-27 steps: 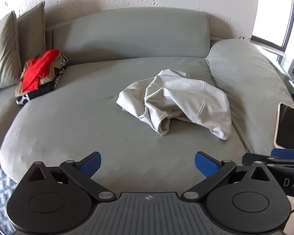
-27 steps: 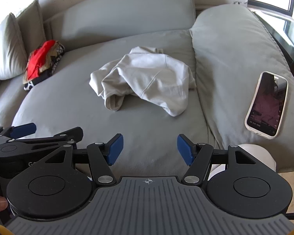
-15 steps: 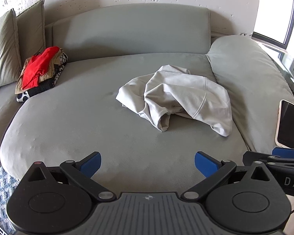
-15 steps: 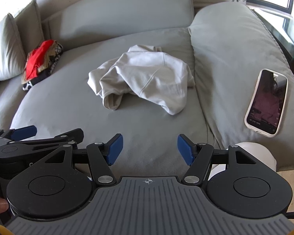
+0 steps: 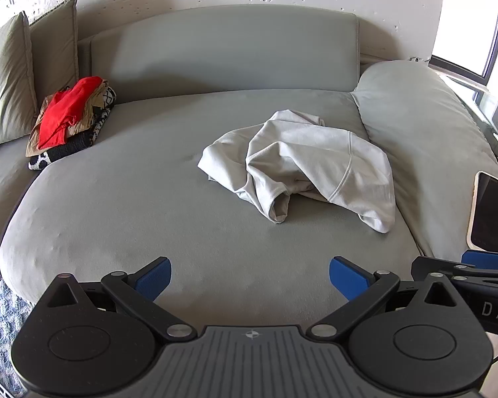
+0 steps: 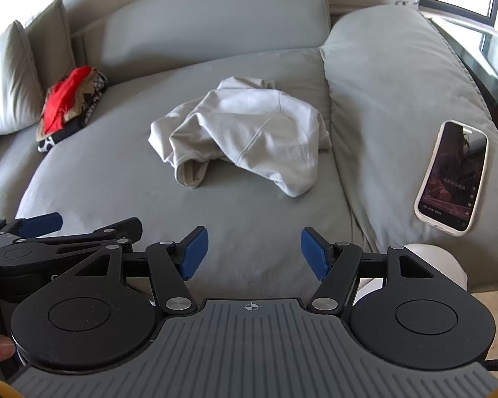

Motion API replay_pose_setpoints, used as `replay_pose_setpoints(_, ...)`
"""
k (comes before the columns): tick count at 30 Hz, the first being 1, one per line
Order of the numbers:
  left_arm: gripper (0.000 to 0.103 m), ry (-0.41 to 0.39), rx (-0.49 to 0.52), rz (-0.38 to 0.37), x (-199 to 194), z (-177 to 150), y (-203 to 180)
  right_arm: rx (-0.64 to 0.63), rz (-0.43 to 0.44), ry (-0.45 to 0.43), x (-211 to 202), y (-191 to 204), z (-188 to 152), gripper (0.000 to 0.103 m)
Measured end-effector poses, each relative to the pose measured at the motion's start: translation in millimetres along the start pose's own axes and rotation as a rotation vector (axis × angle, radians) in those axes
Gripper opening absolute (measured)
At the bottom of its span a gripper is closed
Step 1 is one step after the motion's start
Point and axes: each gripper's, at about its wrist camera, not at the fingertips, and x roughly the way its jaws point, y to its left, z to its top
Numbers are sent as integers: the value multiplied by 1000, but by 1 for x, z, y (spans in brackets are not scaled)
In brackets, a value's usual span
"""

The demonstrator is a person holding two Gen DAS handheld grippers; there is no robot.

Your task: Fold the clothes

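Observation:
A crumpled pale grey garment (image 5: 302, 162) (image 6: 245, 129) lies in the middle of the grey sofa seat (image 5: 132, 205) (image 6: 109, 165). My left gripper (image 5: 250, 277) hangs open over the seat's front edge, well short of the garment, nothing between its blue pads. My right gripper (image 6: 254, 253) is open too, equally empty, beside the left one and nearer the right cushion. A stack of folded clothes (image 5: 71, 122) (image 6: 68, 109) with a red piece on top rests at the far left of the seat.
A phone (image 6: 453, 175) (image 5: 489, 210) in a pale case lies face up on the big right cushion (image 6: 395, 99). Two pillows (image 5: 20, 79) lean at the back left. A patterned rug (image 5: 0, 311) shows at lower left, a window (image 5: 471, 20) at upper right.
Both cameras have drawn back and tilted slightly, so the garment sits a little higher and further off in each view. Both grippers stay open and empty.

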Motion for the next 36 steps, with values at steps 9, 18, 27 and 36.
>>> replay_pose_setpoints(9, 101, 0, -1, -2, -1, 0, 1, 1, -3, 0, 0, -1, -1, 68)
replay_pose_setpoints(18, 101, -2, -2, -3, 0, -3, 0, 3, -5, 1, -1, -1, 0, 69)
replay_pose_setpoints(27, 101, -2, -2, -3, 1, -2, 0, 3, -6, -1, -1, -1, 0, 69)
replay_pose_setpoints(36, 101, 1, -2, -2, 1, -3, 0, 5, -11, 3, -1, -1, 0, 69)
